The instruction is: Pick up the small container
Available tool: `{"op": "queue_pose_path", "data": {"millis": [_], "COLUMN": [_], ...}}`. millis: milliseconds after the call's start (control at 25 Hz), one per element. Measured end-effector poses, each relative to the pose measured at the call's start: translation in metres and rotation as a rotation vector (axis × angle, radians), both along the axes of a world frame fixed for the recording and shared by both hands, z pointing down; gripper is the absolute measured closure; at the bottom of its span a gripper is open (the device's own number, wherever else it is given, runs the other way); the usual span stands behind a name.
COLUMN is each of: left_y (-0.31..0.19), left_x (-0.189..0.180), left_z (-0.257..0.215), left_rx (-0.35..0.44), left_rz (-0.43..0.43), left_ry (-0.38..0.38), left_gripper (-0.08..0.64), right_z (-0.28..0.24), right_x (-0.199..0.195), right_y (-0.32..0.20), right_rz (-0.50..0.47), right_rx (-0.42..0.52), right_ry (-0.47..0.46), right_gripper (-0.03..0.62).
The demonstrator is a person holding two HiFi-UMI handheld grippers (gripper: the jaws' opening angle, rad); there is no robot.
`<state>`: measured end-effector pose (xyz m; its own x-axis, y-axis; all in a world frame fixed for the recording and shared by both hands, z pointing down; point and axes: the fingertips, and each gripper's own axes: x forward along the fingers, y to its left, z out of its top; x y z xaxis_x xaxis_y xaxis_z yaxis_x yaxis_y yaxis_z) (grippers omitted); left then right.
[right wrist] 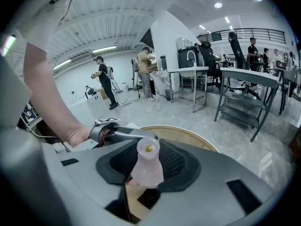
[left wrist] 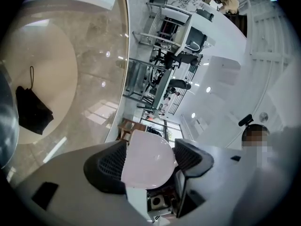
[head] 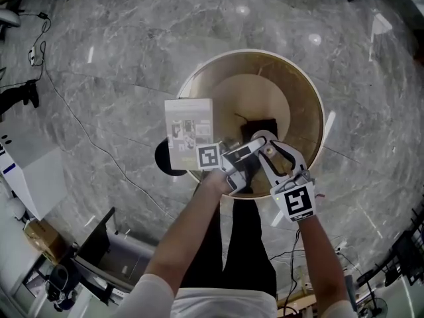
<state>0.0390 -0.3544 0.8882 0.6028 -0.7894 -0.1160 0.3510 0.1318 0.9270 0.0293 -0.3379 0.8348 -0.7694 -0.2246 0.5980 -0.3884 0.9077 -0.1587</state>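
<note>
Your right gripper (right wrist: pixel 149 163) holds a small flask (right wrist: pixel 146 169) between its jaws. Your left gripper (left wrist: pixel 148 158), jaws spread wide, grips a white box (left wrist: pixel 143 164) over the desk (head: pixel 306 98).

A round tan table with a brassy rim (head: pixel 306 91) stands on a grey marble floor (head: pixel 119 38). On the paler disc at the table's middle lies a flat black pouch (left wrist: pixel 33 109) with a thin cord loop. It is possibly a small bag, as the view is dim there. Left of the table, a thin black cable (head: pixel 86 126) trails across the floor.
</note>
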Motion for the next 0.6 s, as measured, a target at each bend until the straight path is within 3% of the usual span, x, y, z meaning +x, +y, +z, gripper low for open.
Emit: {"op": "queue_pose_path", "data": {"millis": [600], "left_y": [0.003], "left_x": [0.021], "left_z": [-0.136], "left_rx": [0.057], "left_rz": [0.001], "left_ry": [-0.004], "left_gripper": [0.233], "right_z": [-0.136], "right_x": [0.021], "right_y": [0.005], "right_rz": [-0.028], "right_rx": [0.047], "right_ry": [-0.07], "right_gripper": [0.44]}}
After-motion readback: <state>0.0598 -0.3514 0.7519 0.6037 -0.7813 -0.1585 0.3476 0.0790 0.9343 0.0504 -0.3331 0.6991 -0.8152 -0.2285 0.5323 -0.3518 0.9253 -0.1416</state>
